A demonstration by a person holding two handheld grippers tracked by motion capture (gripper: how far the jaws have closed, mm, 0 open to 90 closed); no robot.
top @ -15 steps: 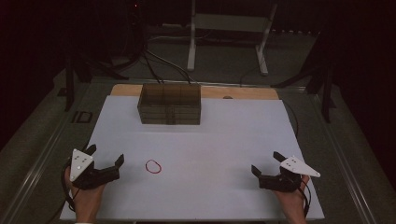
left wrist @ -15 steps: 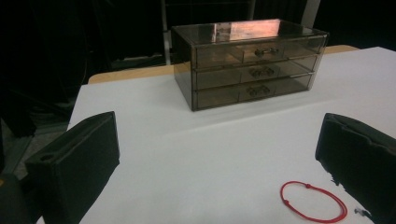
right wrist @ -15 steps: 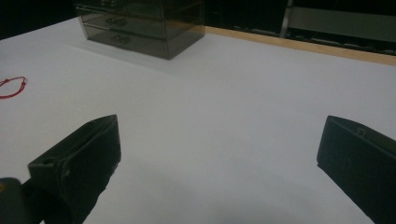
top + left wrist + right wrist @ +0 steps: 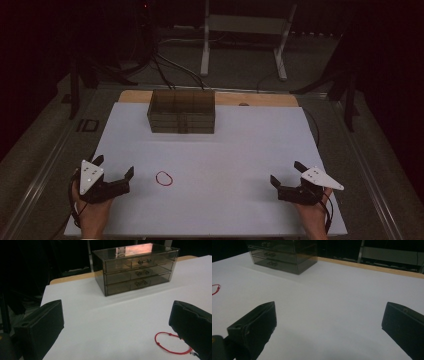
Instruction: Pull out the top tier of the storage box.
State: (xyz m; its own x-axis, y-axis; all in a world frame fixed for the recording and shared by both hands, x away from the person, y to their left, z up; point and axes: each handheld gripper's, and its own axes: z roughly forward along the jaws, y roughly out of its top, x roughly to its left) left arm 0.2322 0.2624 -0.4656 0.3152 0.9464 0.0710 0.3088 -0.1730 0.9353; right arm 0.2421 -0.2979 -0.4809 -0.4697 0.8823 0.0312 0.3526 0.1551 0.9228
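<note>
- The left gripper [image 4: 114, 167] rested at the near left corner of the white table [image 4: 240, 145], with its jaws standing wide apart and nothing between them.
- The red string bracelet [image 4: 164, 178] lay flat on the table just to the right of this gripper, near it but not touching it. I judge it was the thing to be picked up, because it was the one loose item and the open jaws were the nearest to it.
- The right gripper [image 4: 286, 173] sat at the near right corner, well apart from the bracelet. Its jaws were also spread wide and held nothing, so this hand seemed to wait.
- The smoked transparent drawer organizer [image 4: 182, 111] stood at the far side of the table, in the middle, well apart from both grippers. Probably it was placed there so that the front of the drawers faces the person.
- The left gripper view showed three rows of drawers with small handles [image 4: 140, 272], all pushed in; the high view was too dark and small for this detail.
- In the left gripper view the bracelet [image 4: 167, 343] was partly hidden behind one jaw, and a small knot or bead on it could be seen.
- The right gripper view showed the bracelet [image 4: 215, 289] at its left edge.
</note>
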